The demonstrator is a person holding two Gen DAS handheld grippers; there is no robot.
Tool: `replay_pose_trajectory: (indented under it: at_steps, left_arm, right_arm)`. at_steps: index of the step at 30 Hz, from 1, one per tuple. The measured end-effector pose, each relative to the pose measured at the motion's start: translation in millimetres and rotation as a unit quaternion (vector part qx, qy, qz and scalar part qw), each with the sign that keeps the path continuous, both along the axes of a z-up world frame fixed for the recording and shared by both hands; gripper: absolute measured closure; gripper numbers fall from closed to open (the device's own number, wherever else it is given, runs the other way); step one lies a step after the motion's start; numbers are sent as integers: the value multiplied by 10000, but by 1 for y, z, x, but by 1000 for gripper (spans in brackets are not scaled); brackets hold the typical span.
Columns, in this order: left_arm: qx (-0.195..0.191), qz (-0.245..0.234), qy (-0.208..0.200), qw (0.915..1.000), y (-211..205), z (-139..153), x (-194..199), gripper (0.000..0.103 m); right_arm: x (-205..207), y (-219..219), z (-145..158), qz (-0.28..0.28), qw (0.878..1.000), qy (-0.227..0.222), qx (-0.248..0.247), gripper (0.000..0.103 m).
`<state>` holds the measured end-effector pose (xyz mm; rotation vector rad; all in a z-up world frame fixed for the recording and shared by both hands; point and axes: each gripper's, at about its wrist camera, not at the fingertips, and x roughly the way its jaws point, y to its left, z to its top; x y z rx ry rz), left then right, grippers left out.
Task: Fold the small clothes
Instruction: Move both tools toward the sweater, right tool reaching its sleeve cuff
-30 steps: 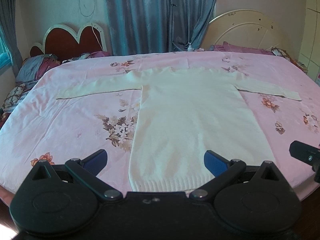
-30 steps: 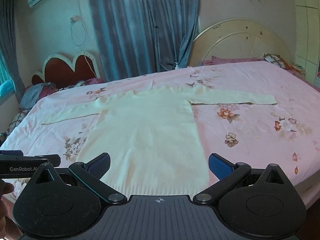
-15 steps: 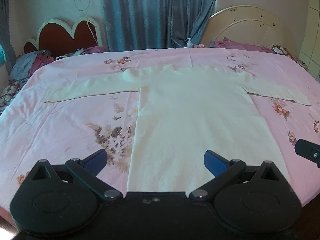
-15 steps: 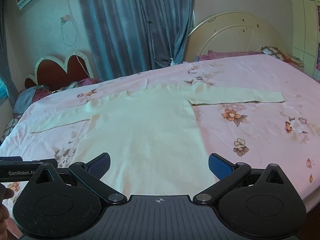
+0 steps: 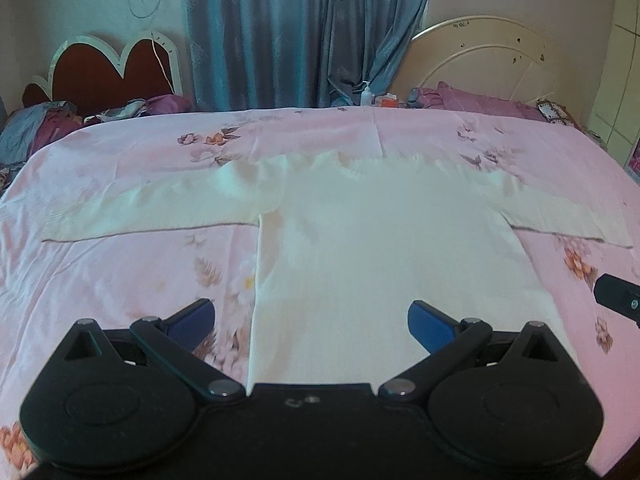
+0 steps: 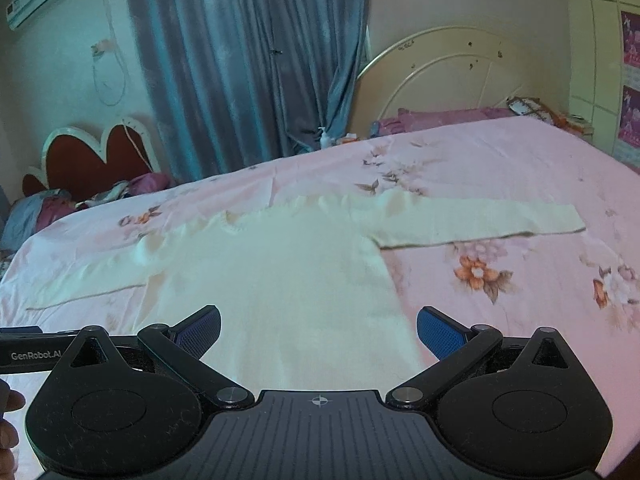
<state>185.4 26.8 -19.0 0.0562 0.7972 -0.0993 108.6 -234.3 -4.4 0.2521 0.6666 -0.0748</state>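
A cream long-sleeved knit garment (image 5: 380, 248) lies flat on the pink floral bedsheet (image 5: 120, 280), both sleeves spread out sideways; it also shows in the right wrist view (image 6: 280, 280). My left gripper (image 5: 311, 320) is open and empty, hovering over the garment's lower left part. My right gripper (image 6: 319, 330) is open and empty over the garment's lower right part. The hem is hidden beneath the gripper bodies. Part of the right gripper (image 5: 618, 294) shows at the left wrist view's right edge.
Two headboards stand at the far side, a red heart-shaped one (image 5: 108, 68) and a cream round one (image 5: 492, 60), with blue curtains (image 5: 300, 32) between. Pillows and bedding (image 5: 32, 132) lie at the far left. A pump bottle (image 5: 366, 94) stands behind the bed.
Both grippers have moved forward over the garment, so it looks larger and its hem has dropped out of sight. Both stay open.
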Motion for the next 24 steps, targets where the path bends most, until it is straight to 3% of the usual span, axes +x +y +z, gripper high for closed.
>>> replay_pose_trajectory:
  at_steps: [8,24]
  left_arm:
    - [-96,69,92,9999,-9,-11,39,1]
    - [60,218,237,9995,-85,-49,108,2]
  right_arm:
    - [37,-25,-13,-96,9998,59,-141,0]
    - [113,-145,-51,-189,9990,266,-298,0]
